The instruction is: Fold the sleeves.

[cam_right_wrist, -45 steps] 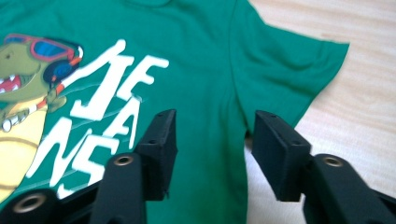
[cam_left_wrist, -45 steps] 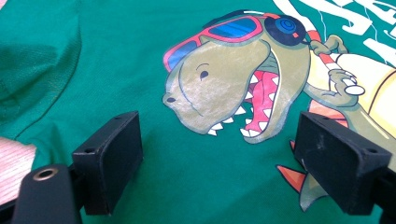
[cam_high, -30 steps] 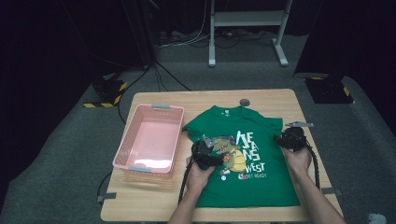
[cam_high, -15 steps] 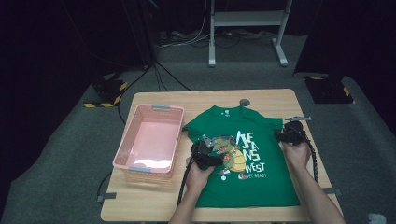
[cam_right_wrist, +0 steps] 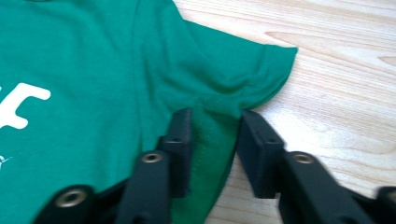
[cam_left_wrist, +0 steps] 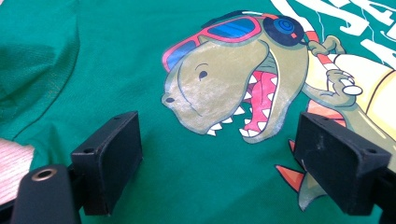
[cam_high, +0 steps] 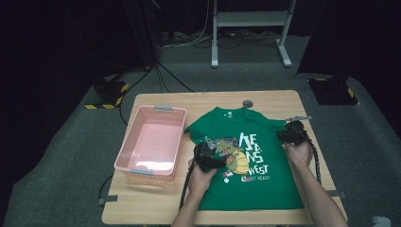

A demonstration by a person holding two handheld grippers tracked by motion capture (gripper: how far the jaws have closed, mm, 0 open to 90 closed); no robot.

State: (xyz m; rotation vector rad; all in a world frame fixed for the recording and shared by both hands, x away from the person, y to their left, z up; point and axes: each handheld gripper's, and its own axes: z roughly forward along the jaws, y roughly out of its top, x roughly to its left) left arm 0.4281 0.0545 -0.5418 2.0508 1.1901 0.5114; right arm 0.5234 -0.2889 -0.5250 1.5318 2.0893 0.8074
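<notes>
Two hand-held grippers work on a green shirt (cam_high: pixel 255 161) spread on a table (cam_high: pixel 156 208).

The left gripper (cam_left_wrist: pixel 219 158) hovers with fingers (cam_left_wrist: pixel 109 158) spread wide, the shirt's dinosaur print (cam_left_wrist: pixel 233 93) between and beyond them. The right gripper (cam_right_wrist: pixel 212 140) has just been closing, its fingers (cam_right_wrist: pixel 180 140) straddling the sleeve hem (cam_right_wrist: pixel 210 135), cloth between, not yet pinched. A pink basket (cam_high: pixel 151 142) sits beside the shirt.

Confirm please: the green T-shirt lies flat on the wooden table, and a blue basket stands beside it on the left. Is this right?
Not quite. The basket is pink, not blue; the high view shows it. The rest holds: the green T-shirt lies flat on the wooden table, and the basket stands beside it on the left.
</notes>
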